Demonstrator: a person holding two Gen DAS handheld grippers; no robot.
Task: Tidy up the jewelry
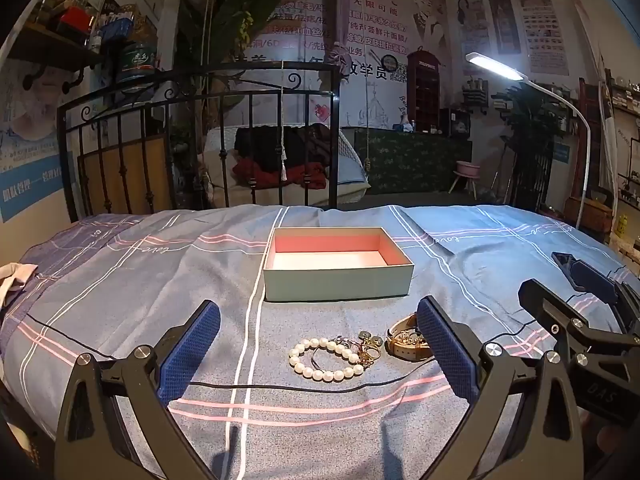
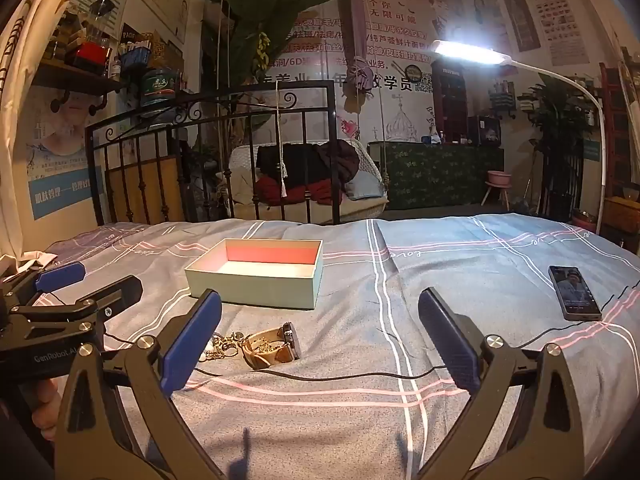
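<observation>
An open pale-blue box (image 1: 338, 280) with a pink inside stands empty on the blue plaid bedsheet; it also shows in the right wrist view (image 2: 256, 286). In front of it lie a pearl bracelet (image 1: 326, 360), a tangle of gold chain jewelry (image 1: 366, 346) and a tan-strap watch (image 1: 406, 342). The watch (image 2: 272, 346) and the chain (image 2: 222, 346) show in the right wrist view. My left gripper (image 1: 318, 344) is open, its fingers either side of the jewelry, above it. My right gripper (image 2: 320, 340) is open and empty, to the right of the watch.
A phone (image 2: 574, 292) with a lit screen lies on the sheet at the right. A thin black cable (image 2: 360, 376) runs across the sheet in front of the jewelry. A black iron bed rail (image 1: 200, 140) stands behind the bed. A lit white lamp (image 2: 472, 54) arches over from the right.
</observation>
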